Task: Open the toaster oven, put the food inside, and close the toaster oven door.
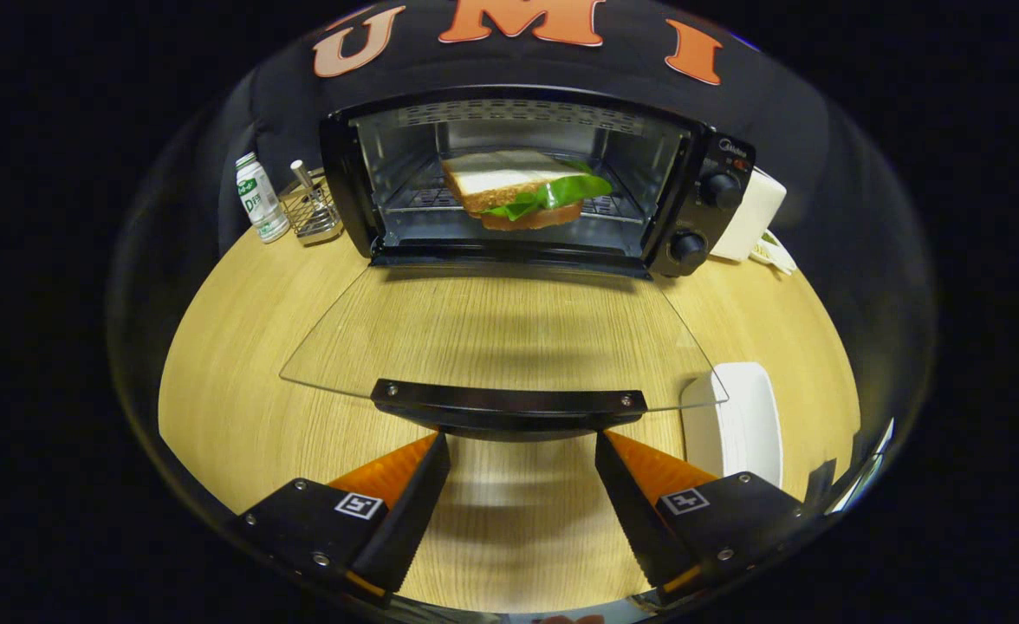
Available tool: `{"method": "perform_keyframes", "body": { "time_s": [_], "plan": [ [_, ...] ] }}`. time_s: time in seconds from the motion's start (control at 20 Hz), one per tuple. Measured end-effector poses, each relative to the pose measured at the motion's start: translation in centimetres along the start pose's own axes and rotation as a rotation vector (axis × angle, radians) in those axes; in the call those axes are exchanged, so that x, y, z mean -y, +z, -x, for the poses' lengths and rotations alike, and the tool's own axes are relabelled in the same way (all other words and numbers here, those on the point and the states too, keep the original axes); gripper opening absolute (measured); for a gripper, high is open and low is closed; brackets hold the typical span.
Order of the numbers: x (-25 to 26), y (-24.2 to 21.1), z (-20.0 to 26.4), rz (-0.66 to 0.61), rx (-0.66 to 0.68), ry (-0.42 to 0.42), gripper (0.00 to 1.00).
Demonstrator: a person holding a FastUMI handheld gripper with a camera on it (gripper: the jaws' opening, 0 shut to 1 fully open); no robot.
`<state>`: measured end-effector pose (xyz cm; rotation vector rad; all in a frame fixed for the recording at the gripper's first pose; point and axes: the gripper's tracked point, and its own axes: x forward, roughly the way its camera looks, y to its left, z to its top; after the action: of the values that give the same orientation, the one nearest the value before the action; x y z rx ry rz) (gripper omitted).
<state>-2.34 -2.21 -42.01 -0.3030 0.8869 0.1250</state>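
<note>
A black toaster oven (700, 204) stands at the back of the wooden table with its glass door (492, 334) folded down flat toward me. A sandwich (522, 191) with white bread and green lettuce lies on the wire rack inside the cavity. The door's black handle (509, 406) sits just ahead of my fingertips. My gripper (522, 446) is open, its fingers spread on either side just below the handle, with nothing between them.
A white plate (735, 425) rests on the table right of the door, beside my right finger. Left of the oven stand a white bottle (260, 198) and a wire holder (312, 208). A white box (756, 217) sits behind the oven's right side.
</note>
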Motion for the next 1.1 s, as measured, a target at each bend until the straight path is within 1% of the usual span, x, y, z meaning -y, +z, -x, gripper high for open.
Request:
{"method": "perform_keyframes", "body": {
  "time_s": [0.1, 0.25, 0.35, 0.7, 0.85, 0.95, 1.0, 1.1],
  "plan": [
    [0.3, 1.4, 0.4, -0.007, 0.027, -0.001, 1.0],
    [0.3, 3.8, 1.4, -0.063, 0.058, 0.025, 1.0],
    [0.3, 5.7, 2.0, -0.074, 0.088, 0.034, 1.0],
    [1.4, 13.0, 3.1, -0.022, 0.202, 0.013, 1.0],
    [1.0, 15.1, 1.8, -0.032, 0.221, 0.019, 1.0],
    [1.2, 16.0, 1.2, -0.032, 0.236, 0.006, 1.0],
    [1.4, 16.7, 1.2, -0.036, 0.257, -0.007, 1.0],
    [1.1, 17.3, 1.9, -0.046, 0.288, 0.0, 1.0]
  ]
}}
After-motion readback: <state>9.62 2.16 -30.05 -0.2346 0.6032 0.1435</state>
